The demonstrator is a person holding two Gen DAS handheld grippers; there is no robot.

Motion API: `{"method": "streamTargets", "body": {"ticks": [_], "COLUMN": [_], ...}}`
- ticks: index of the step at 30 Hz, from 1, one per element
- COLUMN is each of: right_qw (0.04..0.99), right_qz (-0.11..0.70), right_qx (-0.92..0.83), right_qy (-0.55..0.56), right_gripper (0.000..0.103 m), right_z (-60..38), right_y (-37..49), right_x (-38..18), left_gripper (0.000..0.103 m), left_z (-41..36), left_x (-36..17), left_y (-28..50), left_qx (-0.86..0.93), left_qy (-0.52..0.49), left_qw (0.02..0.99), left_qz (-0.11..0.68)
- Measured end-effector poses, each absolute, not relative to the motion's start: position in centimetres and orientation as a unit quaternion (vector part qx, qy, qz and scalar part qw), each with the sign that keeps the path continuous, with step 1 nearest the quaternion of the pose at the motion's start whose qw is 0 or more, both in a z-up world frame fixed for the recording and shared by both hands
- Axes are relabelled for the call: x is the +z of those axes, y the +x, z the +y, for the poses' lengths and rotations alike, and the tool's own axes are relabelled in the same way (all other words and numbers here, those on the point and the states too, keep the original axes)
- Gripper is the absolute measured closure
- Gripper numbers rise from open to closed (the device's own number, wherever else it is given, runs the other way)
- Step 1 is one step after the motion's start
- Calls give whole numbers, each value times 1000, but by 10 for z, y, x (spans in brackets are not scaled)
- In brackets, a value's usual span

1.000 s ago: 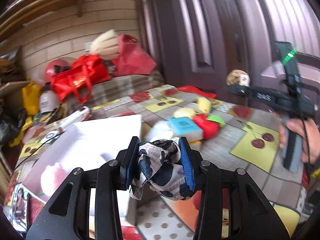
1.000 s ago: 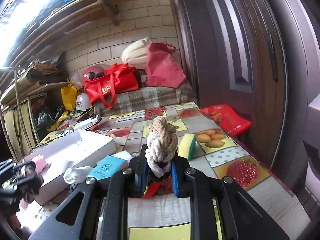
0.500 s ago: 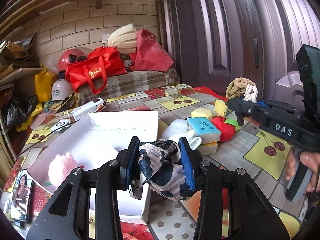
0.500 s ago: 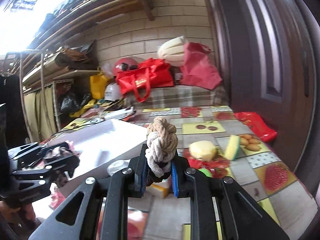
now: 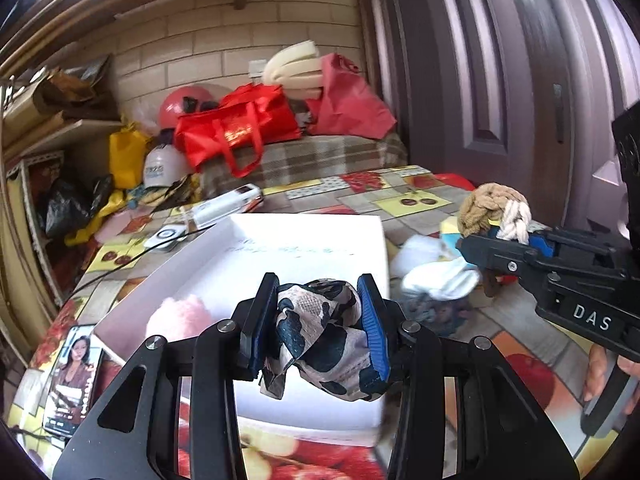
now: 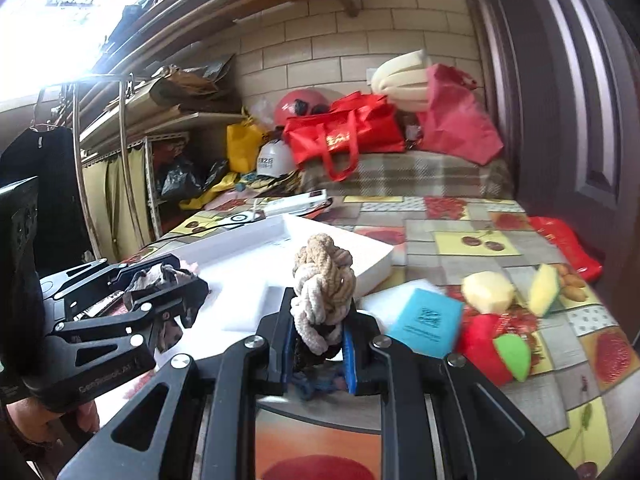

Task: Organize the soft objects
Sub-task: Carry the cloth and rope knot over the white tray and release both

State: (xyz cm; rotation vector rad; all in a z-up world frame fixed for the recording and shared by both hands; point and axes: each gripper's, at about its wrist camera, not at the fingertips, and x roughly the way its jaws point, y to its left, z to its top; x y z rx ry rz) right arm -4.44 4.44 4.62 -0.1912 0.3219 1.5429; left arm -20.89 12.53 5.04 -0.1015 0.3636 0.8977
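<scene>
Left gripper [image 5: 318, 320]: squeezes a spotted cloth [image 5: 320, 338] over the white box [image 5: 304, 248].
Right gripper [image 5: 486, 240]: pinches a rope knot [image 5: 494, 210].
In box: pink fluffy ball [image 5: 178, 316].

Cluttered home storeroom: brick wall, bag-piled shelves [image 6: 132, 128], fruit-print tablecloth [image 6: 480, 236].

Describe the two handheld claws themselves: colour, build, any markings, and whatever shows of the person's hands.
Both the left claw and right claw are matte black with cut-out linkage arms, silver pivot screws and blue ribbed finger pads. The right body reads "DAS" in white. Bare fingers show on its grey handle; no sleeve is visible.
</scene>
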Motion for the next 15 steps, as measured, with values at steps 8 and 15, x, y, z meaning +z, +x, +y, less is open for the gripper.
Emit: {"method": "streamTargets", "body": {"ticks": [8,15], "right_qw": [692,686], "right_qz": [131,120], "right_qx": [702,710], "right_qy": [-102,-104], "right_gripper": [85,85], "right_z": [62,78], "right_y": [-66,-80], "right_x": [41,43], "left_gripper": [63,63], "left_z": [149,178], "left_x": [48,47], "left_y": [-235,-261], "left_qx": [470,515], "left_qy": [-48,-76], "left_qw": [865,839], "left_qz": [171,158]}}
